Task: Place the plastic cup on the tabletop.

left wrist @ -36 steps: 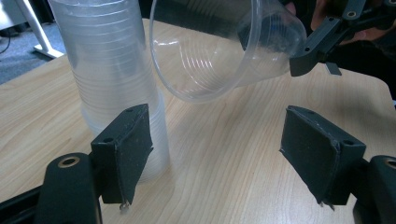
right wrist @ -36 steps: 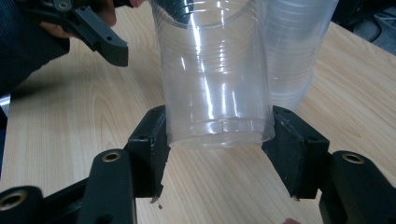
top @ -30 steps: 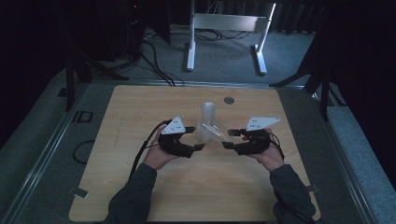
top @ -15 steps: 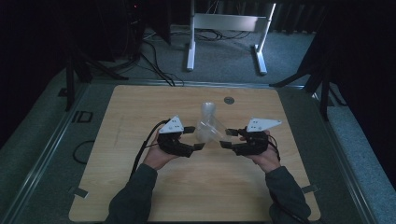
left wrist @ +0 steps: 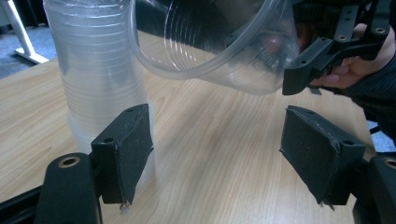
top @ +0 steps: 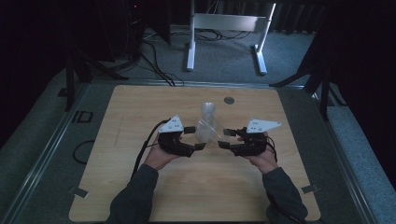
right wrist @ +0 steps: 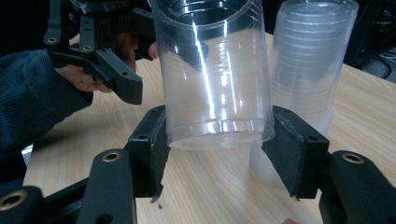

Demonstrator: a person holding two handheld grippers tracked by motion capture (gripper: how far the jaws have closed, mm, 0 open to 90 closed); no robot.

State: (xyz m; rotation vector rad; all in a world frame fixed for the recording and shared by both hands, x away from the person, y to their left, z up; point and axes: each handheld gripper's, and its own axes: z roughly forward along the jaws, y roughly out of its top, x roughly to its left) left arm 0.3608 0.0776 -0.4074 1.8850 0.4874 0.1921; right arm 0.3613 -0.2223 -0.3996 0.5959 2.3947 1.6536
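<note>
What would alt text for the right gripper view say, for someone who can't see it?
A clear plastic cup sits clamped between the right gripper's two black jaws above a wooden table. Behind it on the right stands a stack of cups; at upper left, a hand holds the left gripper.

we look down and forward from high over the table (top: 140,186). each gripper camera sits low and close, facing the other across the table; all three views share the stack of cups (top: 207,112) mid-table.
</note>
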